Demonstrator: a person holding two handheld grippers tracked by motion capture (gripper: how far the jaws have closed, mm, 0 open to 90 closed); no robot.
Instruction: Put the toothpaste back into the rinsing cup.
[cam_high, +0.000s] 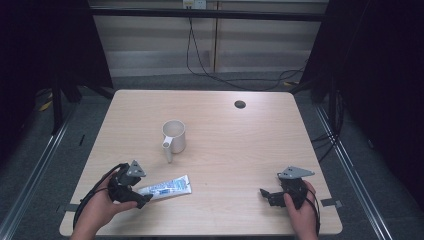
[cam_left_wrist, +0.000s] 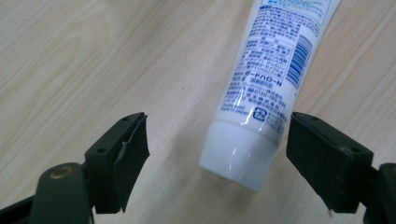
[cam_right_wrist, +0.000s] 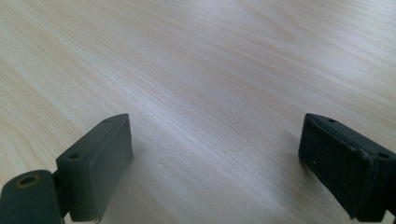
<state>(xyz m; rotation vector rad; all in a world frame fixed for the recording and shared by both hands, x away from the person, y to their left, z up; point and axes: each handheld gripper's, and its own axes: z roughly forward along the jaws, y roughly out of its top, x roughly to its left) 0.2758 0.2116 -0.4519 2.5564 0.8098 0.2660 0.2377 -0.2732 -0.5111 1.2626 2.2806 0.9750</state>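
A white and blue toothpaste tube (cam_high: 166, 188) lies flat on the wooden table (cam_high: 240, 145) near the front left. My left gripper (cam_high: 136, 195) is open at the tube's cap end. In the left gripper view the white cap (cam_left_wrist: 236, 154) lies between the jaws, nearer the right one, and neither jaw touches it. My left gripper (cam_left_wrist: 217, 156) sits low over the table. A white mug (cam_high: 174, 137) stands upright behind the tube, its handle toward the front. My right gripper (cam_high: 266, 194) is open at the front right, and between the jaws of my right gripper (cam_right_wrist: 215, 163) is bare wood.
A round dark cable hole (cam_high: 240, 104) sits near the table's far edge. Black cables (cam_high: 200, 60) hang down the wall behind. Metal rails (cam_high: 40, 155) run along the floor on both sides of the table.
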